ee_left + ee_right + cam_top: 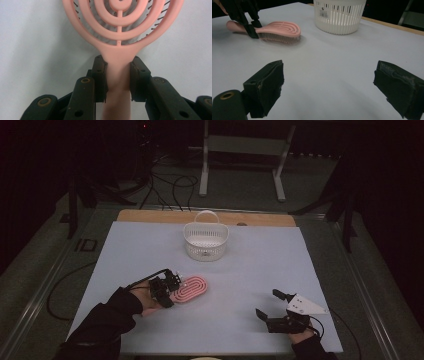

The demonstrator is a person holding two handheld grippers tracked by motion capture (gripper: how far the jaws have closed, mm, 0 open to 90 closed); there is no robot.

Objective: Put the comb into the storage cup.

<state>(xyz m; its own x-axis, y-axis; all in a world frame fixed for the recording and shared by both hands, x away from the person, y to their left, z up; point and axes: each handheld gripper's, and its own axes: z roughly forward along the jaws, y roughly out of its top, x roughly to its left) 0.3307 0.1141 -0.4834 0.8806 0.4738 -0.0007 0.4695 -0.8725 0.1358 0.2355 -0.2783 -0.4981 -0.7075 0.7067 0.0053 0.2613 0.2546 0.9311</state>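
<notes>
Left tongs are clamped on the handle of the pink plastic vented hairbrush lying at 7 o'clock from the white slotted plastic basket, bristles down in the right gripper view, while the right tongs sit wide apart, empty.

White slotted basket with handle, pale table cover, floor cables

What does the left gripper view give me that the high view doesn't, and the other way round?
Left gripper view alone: both pads pressed against the brush's handle just below the head, and the bristles through its openwork. High view alone: the white basket farther up the table, and the right hand-held gripper standing open at the near right, holding nothing. Both: the pink brush gripped by the left hand-held gripper over the pale cover.
</notes>
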